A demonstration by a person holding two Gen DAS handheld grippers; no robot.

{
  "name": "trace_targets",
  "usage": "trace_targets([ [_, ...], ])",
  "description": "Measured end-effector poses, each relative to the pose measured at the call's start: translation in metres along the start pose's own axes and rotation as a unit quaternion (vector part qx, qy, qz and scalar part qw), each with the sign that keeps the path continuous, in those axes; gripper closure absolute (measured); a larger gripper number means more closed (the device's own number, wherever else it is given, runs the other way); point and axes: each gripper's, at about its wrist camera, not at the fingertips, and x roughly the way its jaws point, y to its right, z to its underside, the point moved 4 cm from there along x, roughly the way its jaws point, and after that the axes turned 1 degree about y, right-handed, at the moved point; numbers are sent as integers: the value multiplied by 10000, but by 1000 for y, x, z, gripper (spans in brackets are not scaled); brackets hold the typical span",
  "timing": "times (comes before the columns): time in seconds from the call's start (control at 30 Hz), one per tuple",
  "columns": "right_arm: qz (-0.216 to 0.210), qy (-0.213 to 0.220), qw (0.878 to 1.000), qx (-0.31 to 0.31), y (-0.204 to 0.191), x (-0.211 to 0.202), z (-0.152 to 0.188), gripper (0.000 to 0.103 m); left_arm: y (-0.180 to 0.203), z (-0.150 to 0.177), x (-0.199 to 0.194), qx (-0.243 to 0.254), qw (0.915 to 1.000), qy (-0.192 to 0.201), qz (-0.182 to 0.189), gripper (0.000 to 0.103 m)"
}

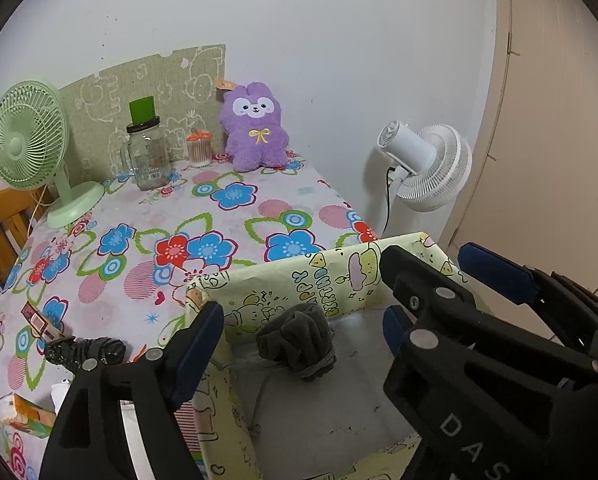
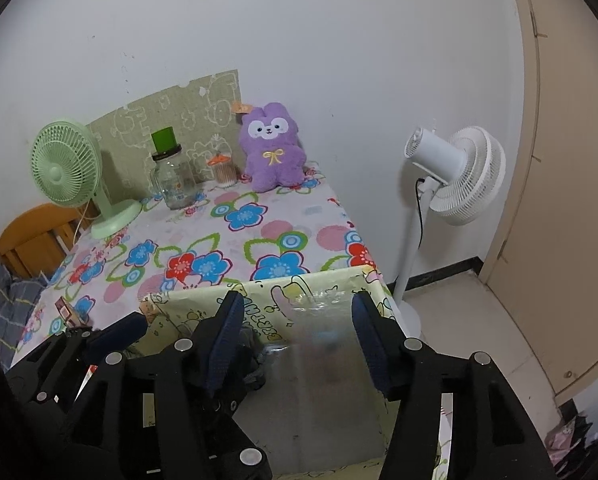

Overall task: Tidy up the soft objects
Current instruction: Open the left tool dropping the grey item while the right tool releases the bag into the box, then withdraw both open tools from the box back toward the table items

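Note:
A purple plush toy (image 1: 255, 128) stands upright at the table's far edge against the wall; it also shows in the right wrist view (image 2: 273, 148). A yellow cartoon-print box (image 1: 299, 280) sits at the table's near right corner, and a dark grey soft bundle (image 1: 299, 340) lies inside it. My left gripper (image 1: 299, 300) is open over the box, above the bundle. My right gripper (image 2: 297, 328) is open and empty over the same box (image 2: 319, 284). It also shows at the right in the left wrist view (image 1: 439, 300). A black crumpled item (image 1: 87, 354) lies left of the box.
On the floral tablecloth (image 1: 219, 216) stand a green desk fan (image 1: 31, 144), a glass jar (image 1: 147, 152) and a small cotton-swab container (image 1: 199, 148). A white floor fan (image 2: 455, 176) stands right of the table. A wooden chair (image 2: 31, 240) is at the left. A tissue box (image 1: 23, 416) lies near.

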Motion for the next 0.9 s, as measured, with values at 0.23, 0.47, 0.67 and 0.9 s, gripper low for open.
trace_targets([
  [0.23, 37, 80, 9999, -78, -9, -11, -2, 27, -5, 0, -16, 7, 9999, 165, -51, 9],
  [0.47, 121, 278, 9994, -159, -18, -28, -5, 8, -10, -2, -35, 31, 9992, 391, -66, 2],
  [0.67, 181, 467, 9986, -159, -26, -44, -6, 6, -14, -3, -51, 92, 9986, 511, -119, 0],
  [0.9, 163, 631, 9976, -234, -38, -63, -9, 1, -20, -3, -71, 114, 9975, 676, -157, 0],
])
